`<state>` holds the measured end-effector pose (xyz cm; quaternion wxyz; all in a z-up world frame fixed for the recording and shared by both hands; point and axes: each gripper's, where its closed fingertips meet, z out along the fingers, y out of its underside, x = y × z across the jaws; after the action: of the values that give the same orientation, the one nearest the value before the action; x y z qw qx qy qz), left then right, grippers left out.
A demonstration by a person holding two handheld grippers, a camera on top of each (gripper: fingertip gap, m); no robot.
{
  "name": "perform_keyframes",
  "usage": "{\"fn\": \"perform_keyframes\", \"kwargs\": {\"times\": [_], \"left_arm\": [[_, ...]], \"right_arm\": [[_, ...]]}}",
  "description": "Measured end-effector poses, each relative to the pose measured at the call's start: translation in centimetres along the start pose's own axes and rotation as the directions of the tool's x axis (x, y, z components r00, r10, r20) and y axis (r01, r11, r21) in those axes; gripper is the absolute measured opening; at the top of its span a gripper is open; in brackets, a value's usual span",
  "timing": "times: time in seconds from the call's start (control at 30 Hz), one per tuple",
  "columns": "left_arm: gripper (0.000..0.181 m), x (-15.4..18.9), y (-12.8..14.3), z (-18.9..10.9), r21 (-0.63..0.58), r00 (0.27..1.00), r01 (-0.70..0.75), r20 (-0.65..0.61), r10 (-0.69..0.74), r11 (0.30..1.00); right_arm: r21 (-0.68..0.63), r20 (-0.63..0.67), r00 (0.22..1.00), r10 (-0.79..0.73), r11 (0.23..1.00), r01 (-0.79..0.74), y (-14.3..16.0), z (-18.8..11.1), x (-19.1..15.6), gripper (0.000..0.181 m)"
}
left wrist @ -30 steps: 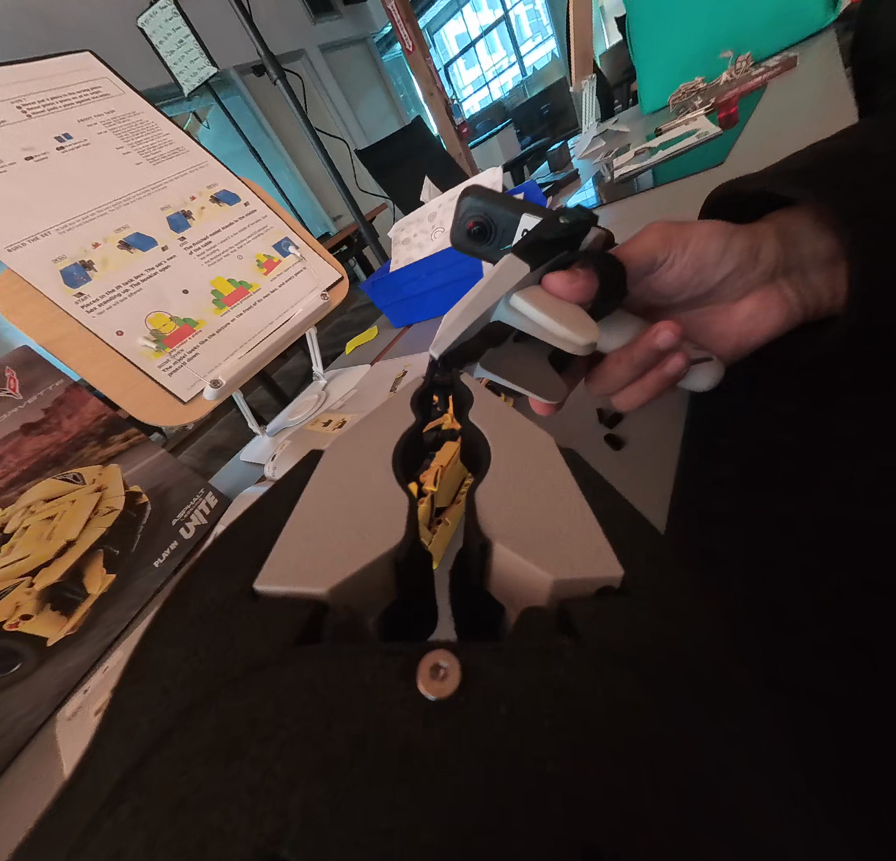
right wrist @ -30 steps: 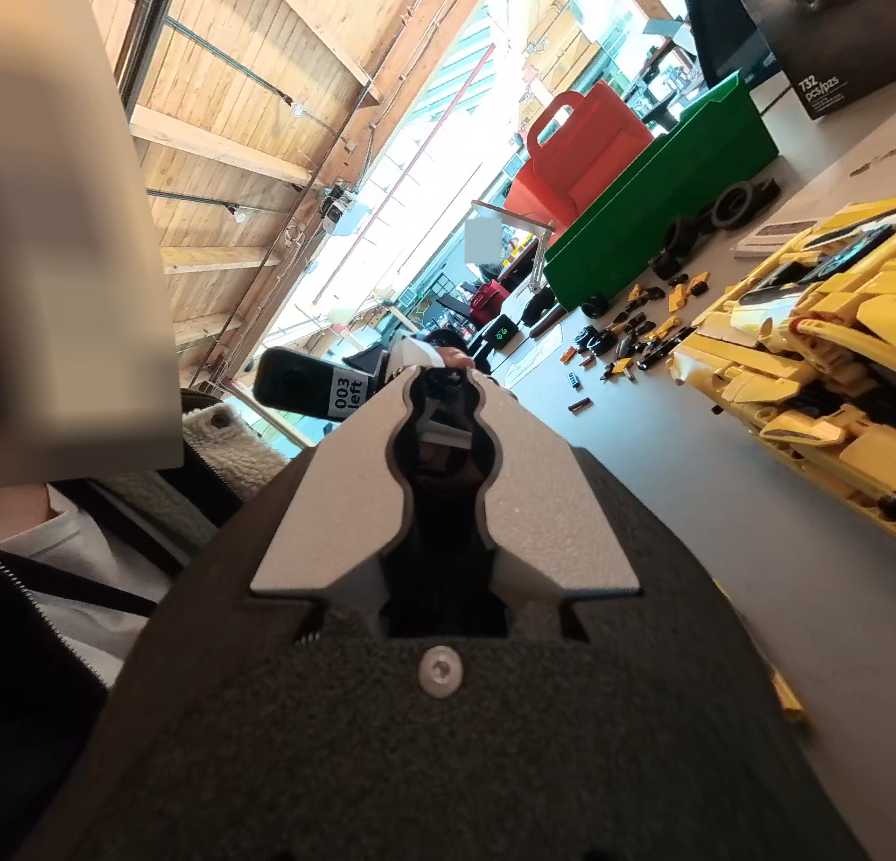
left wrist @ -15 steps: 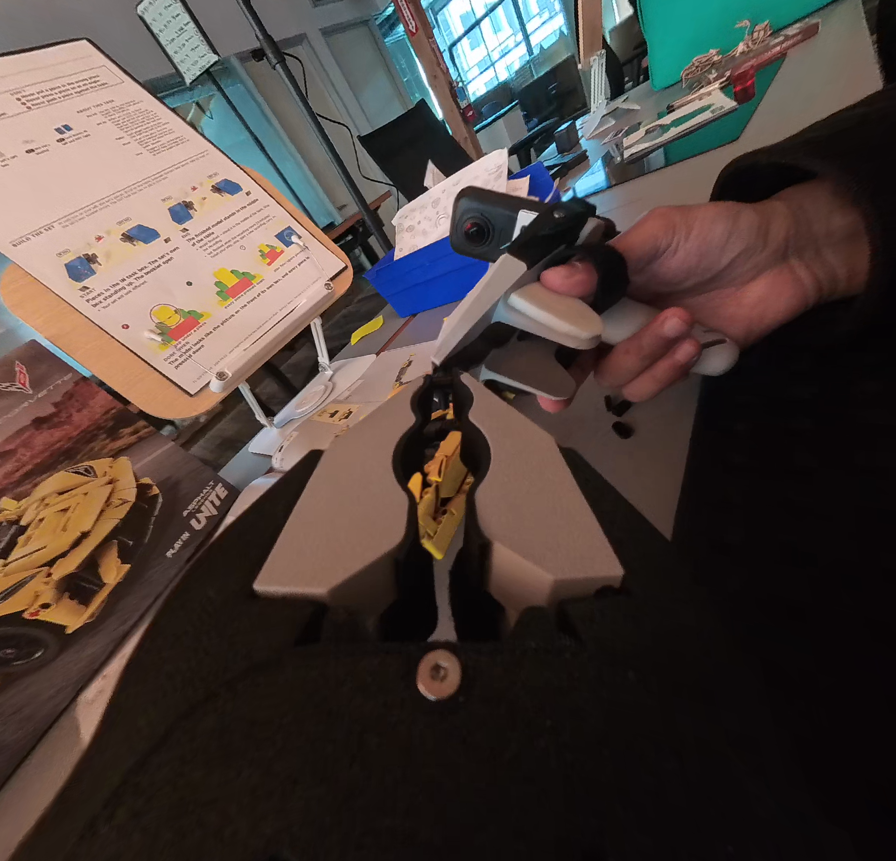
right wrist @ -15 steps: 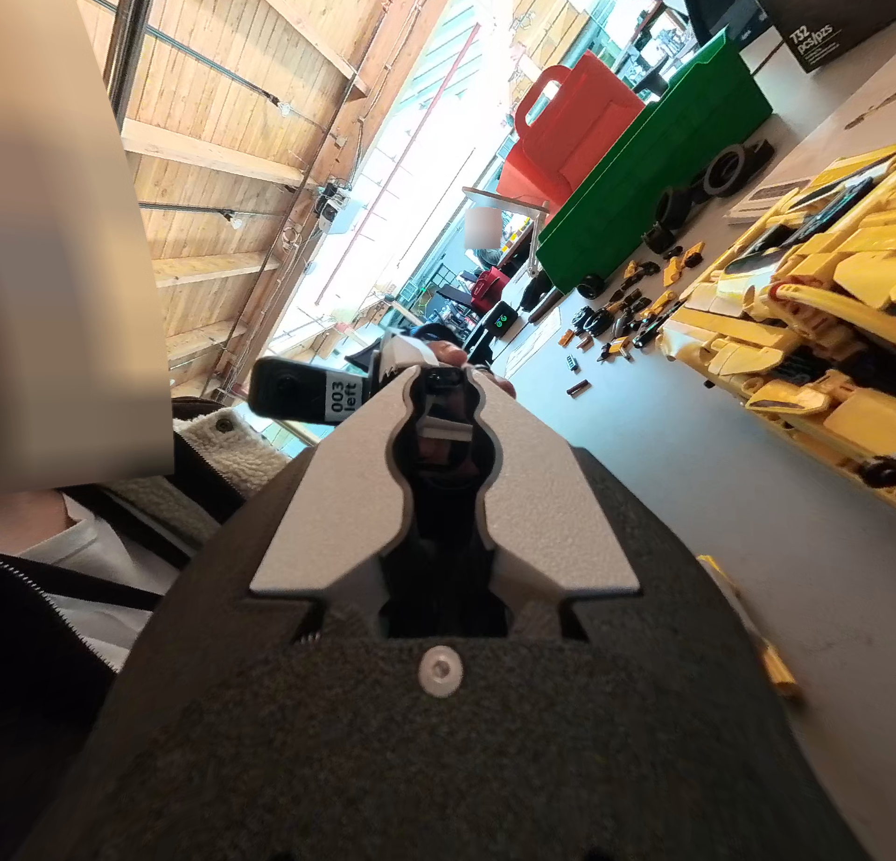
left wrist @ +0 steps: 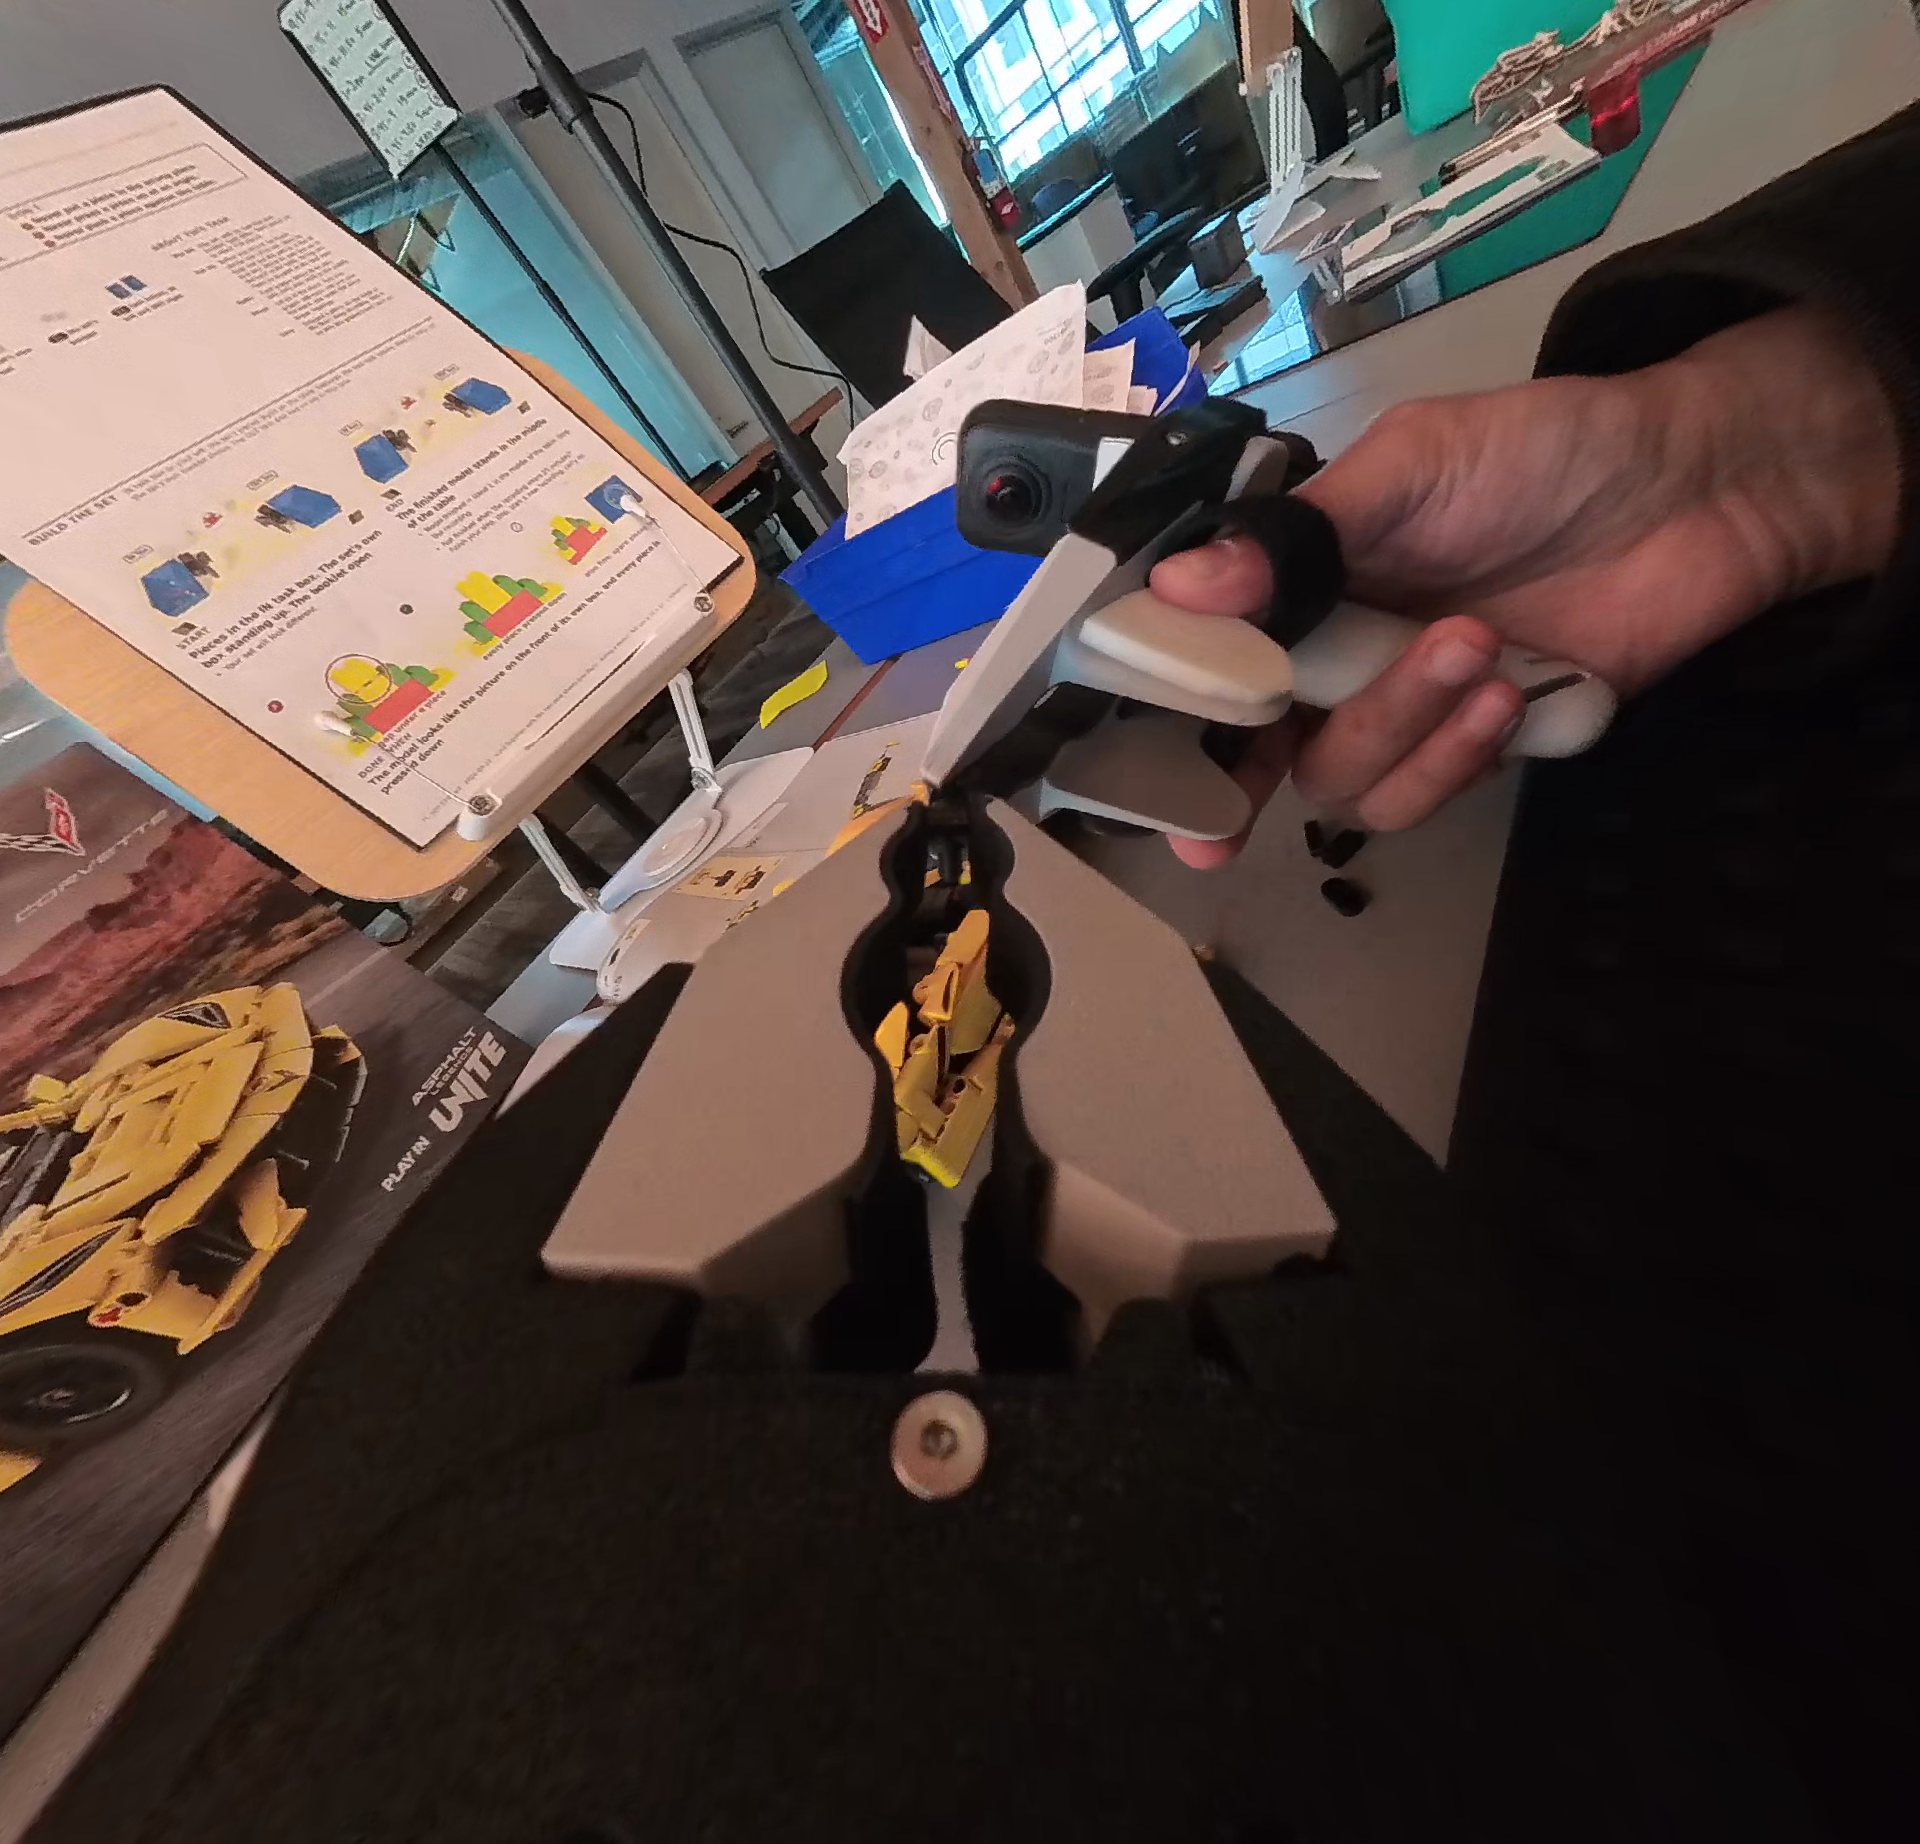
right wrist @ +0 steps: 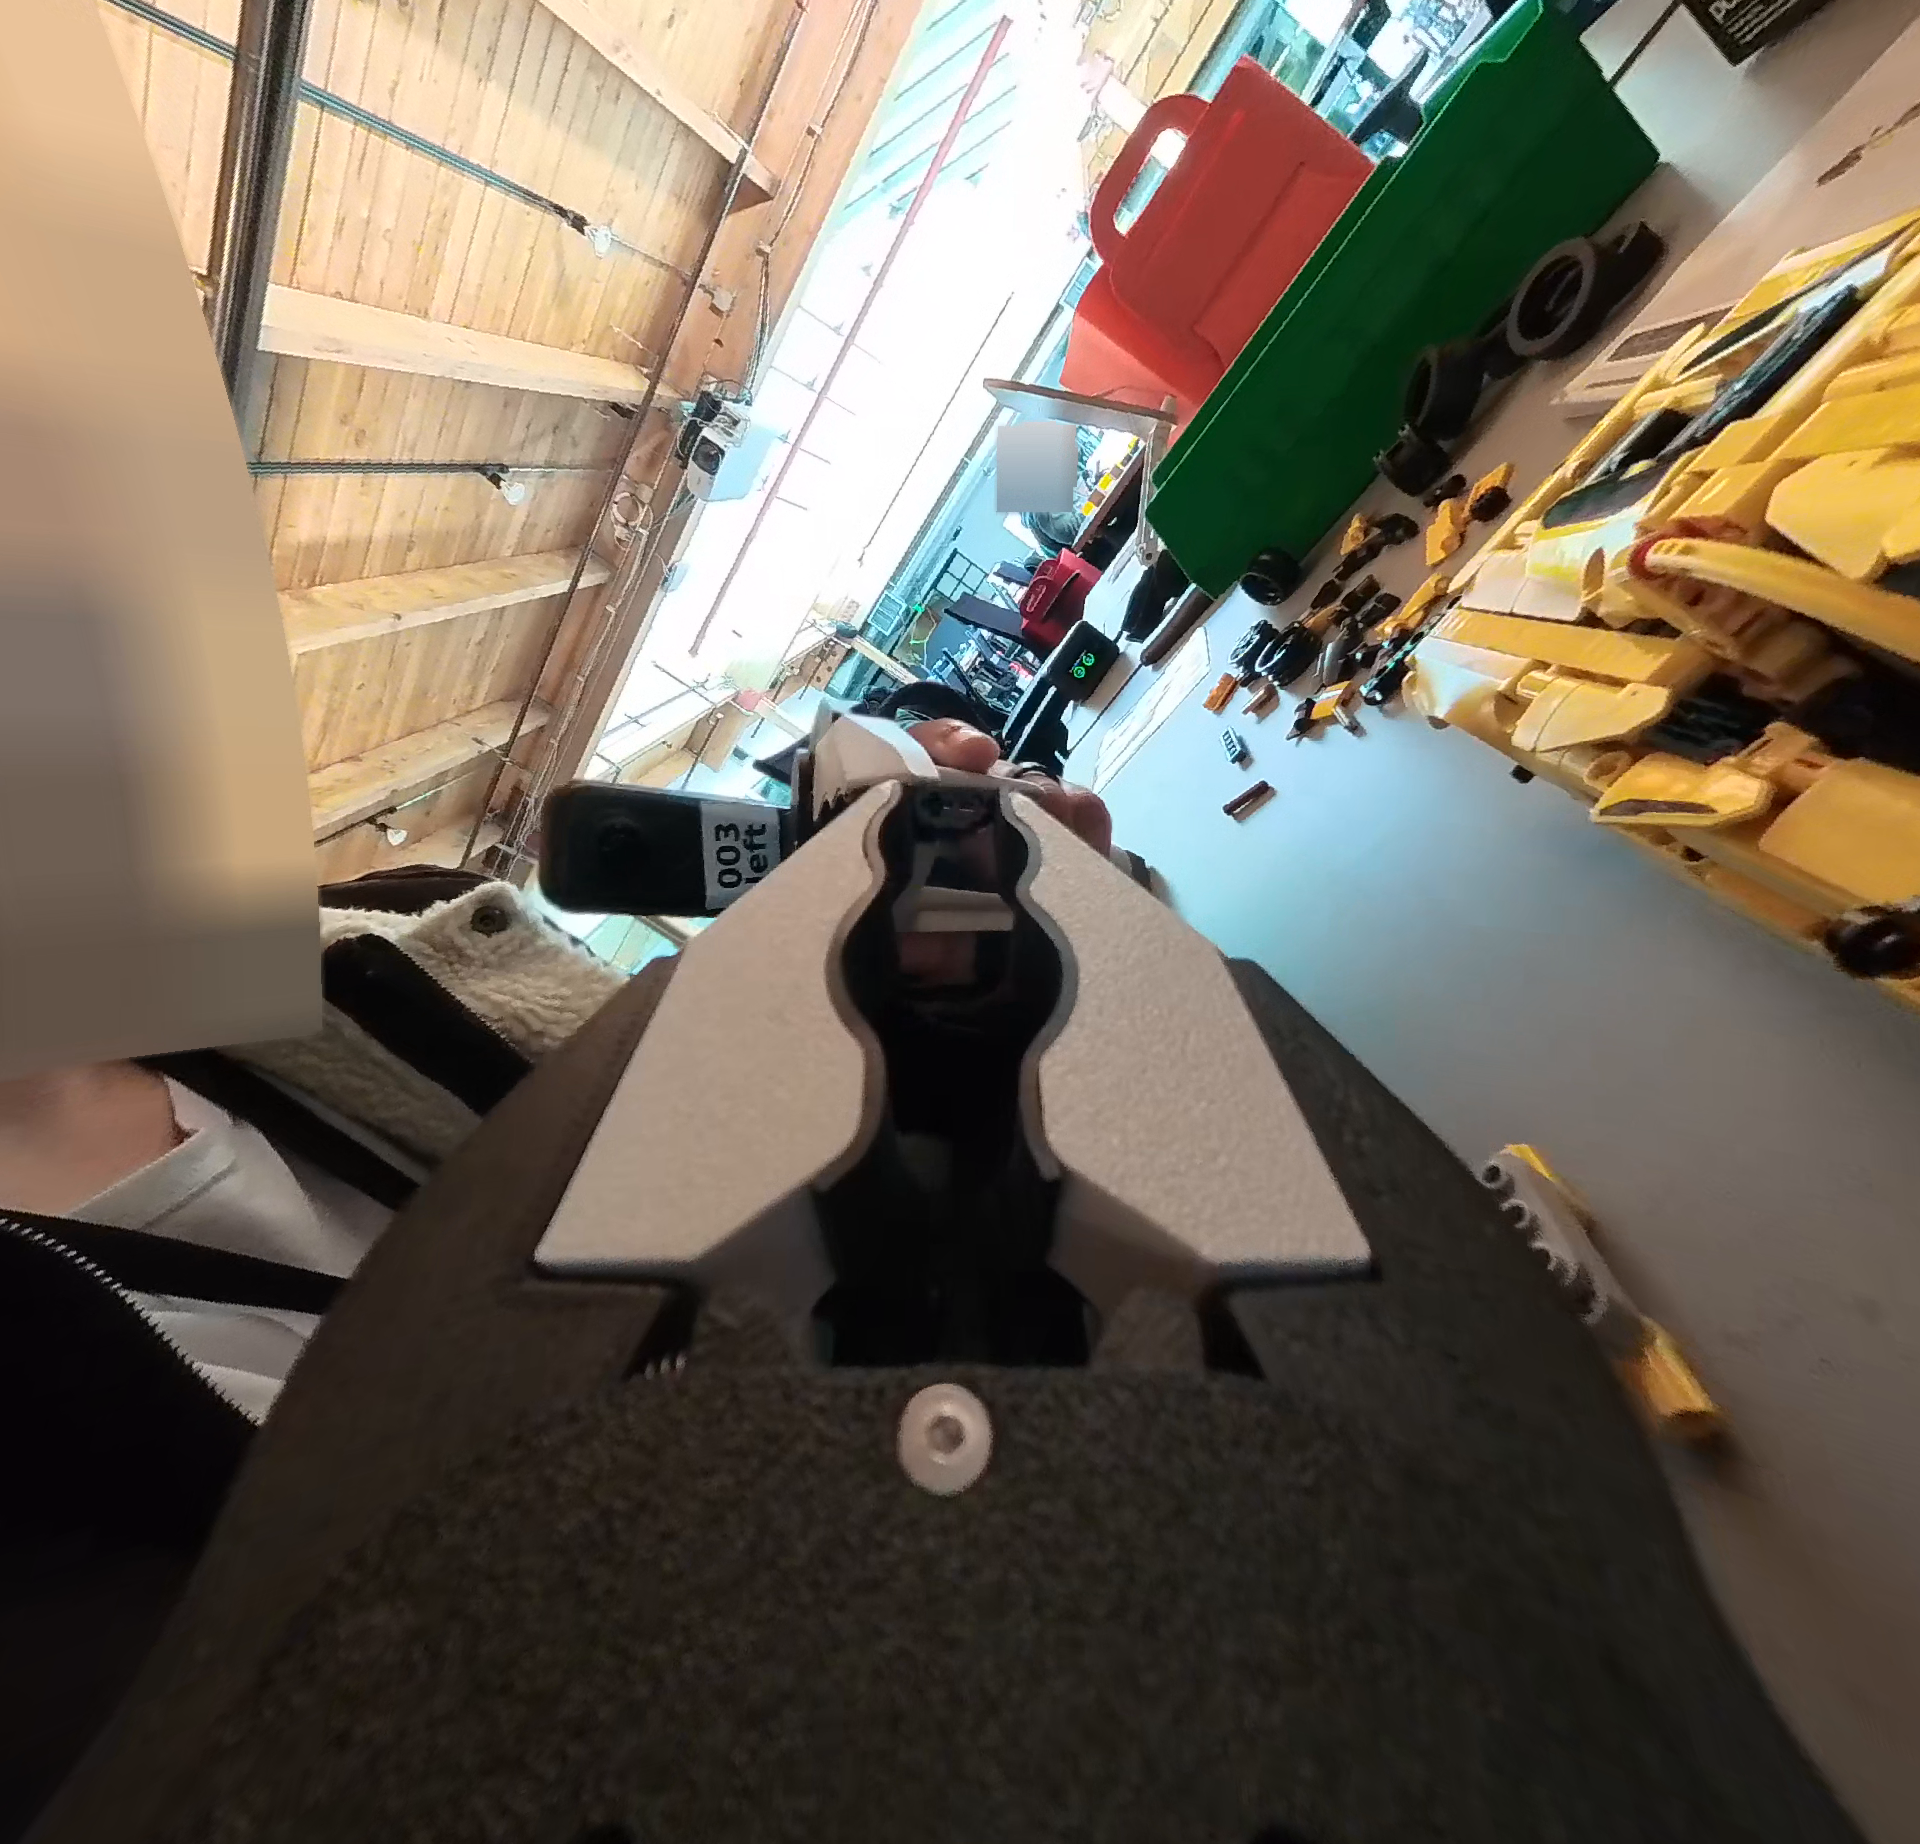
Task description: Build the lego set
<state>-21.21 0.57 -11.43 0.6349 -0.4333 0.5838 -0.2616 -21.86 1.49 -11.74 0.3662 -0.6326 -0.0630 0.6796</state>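
Small yellow sub-assembly (left wrist: 948, 1051), angular hard plastic, sits clenched between my left gripper (left wrist: 940, 864) fingers above the table; my right gripper (right wrist: 940, 823) meets it tip to tip, nipped on a tiny dark peg (right wrist: 948, 809) — I judge a peg-seating step, needing straight alignment and a firm push. Beyond: the glossy, sharp-panelled yellow car model (right wrist: 1704, 589) lies on the matte grey table (right wrist: 1351, 963), loose pieces (right wrist: 1320, 641) near it, the set's box (left wrist: 187, 1119) to my left.

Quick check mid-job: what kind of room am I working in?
Likely a loft-style workshop or lab: exposed wooden plank ceiling, large gridded industrial windows, and a grey worktable carrying the half-built yellow brick car.
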Motion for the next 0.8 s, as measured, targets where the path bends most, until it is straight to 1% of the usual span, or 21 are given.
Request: {"fn": "perform_keyframes", "kwargs": {"times": [0.07,0.13,0.17,0.2,0.27,0.3,0.33,0.4,0.43,0.47,0.5,0.57,0.6,0.63,0.67,0.7,0.77,0.8], "left_arm": [[0.007,-0.2,-0.2,-0.1,0.021,0.998,0.057,-0.013,-0.056,0.998],[0.007,-0.5,-0.4,-0.1,0.038,0.99,0.14,-0.032,-0.139,0.989],[0.007,-0.7,-0.6,-0.2,0.056,0.976,0.212,-0.055,-0.209,0.976],[0.007,-0.9,-0.9,-0.3,0.081,0.949,0.311,-0.089,-0.303,0.947],[0.007,-2.3,-1.5,-1.0,0.142,0.868,0.494,-0.143,-0.476,0.858],[0.007,-2.9,-1.9,-1.4,0.17,0.807,0.587,-0.195,-0.557,0.791],[0.007,-3.2,-2.1,-1.7,0.174,0.715,0.695,-0.272,-0.644,0.698],[0.007,-4.2,-1.9,-2.1,0.139,0.491,0.867,-0.392,-0.778,0.478],[0.007,-4.4,-1.9,-2.4,0.11,0.392,0.916,-0.445,-0.805,0.385],[0.007,-4.5,-1.9,-2.6,0.07,0.3,0.949,-0.494,-0.816,0.307],[0.007,-4.5,-1.8,-2.7,0.032,0.224,0.969,-0.526,-0.821,0.244],[0.007,-4.3,-1.5,-2.7,-0.063,0.076,0.989,-0.566,-0.821,0.134],[0.006,-4.1,-1.0,-2.5,-0.113,0.0,0.991,-0.565,-0.825,0.078],[0.006,-4.1,-0.3,-2.2,-0.146,-0.055,0.989,-0.545,-0.837,0.03],[0.007,-4.1,0.6,-1.9,-0.159,-0.088,0.987,-0.517,-0.852,-0.006],[0.006,-4.4,1.4,-1.8,-0.154,-0.1,0.988,-0.488,-0.867,-0.028],[0.006,-4.9,2.5,-1.7,-0.13,-0.082,0.991,-0.442,-0.893,-0.027],[0.006,-5.1,2.9,-1.7,-0.121,-0.073,0.992,-0.424,-0.903,-0.024]], "right_arm": [[0.001,0.006,1.0,-0.023,1.0,0.023,-0.1,0.1,-0.2,0.013],[0.013,-0.022,0.992,-0.122,0.992,0.122,-0.5,0.2,-0.3,0.014],[0.043,-0.042,0.98,-0.194,0.98,0.195,-1.1,0.1,-0.5,0.013],[0.077,-0.052,0.962,-0.27,0.959,0.273,-1.9,0.0,-1.0,0.013],[0.113,-0.048,0.911,-0.41,0.904,0.413,-2.8,-0.2,-2.6,0.013],[0.106,-0.066,0.869,-0.491,0.862,0.495,-3.0,0.0,-3.1,0.014],[0.077,-0.092,0.8,-0.592,0.797,0.599,-3.1,0.2,-3.5,0.014],[-0.028,-0.146,0.596,-0.789,0.606,0.795,-3.5,0.7,-3.9,0.014],[-0.086,-0.141,0.491,-0.86,0.505,0.859,-3.6,1.1,-4.2,0.013],[-0.137,-0.109,0.403,-0.909,0.416,0.899,-3.5,1.5,-4.6,0.013],[-0.186,-0.067,0.34,-0.938,0.346,0.92,-3.3,1.9,-4.7,0.013],[-0.273,-0.023,0.233,-0.972,0.23,0.934,-3.6,2.7,-3.7,0.013],[-0.302,-0.006,0.172,-0.985,0.166,0.939,-3.8,3.0,-2.8,0.014],[-0.315,-0.009,0.127,-0.992,0.124,0.941,-4.2,3.1,-1.7,0.014],[-0.333,-0.021,0.123,-0.992,0.123,0.935,-4.5,3.2,-0.5,0.014],[-0.37,-0.044,0.147,-0.988,0.153,0.917,-4.5,3.1,0.6,0.014],[-0.473,-0.089,0.192,-0.977,0.212,0.855,-3.8,2.7,2.5,0.014],[-0.528,-0.094,0.177,-0.98,0.2,0.825,-3.3,2.5,3.1,0.014]]}}
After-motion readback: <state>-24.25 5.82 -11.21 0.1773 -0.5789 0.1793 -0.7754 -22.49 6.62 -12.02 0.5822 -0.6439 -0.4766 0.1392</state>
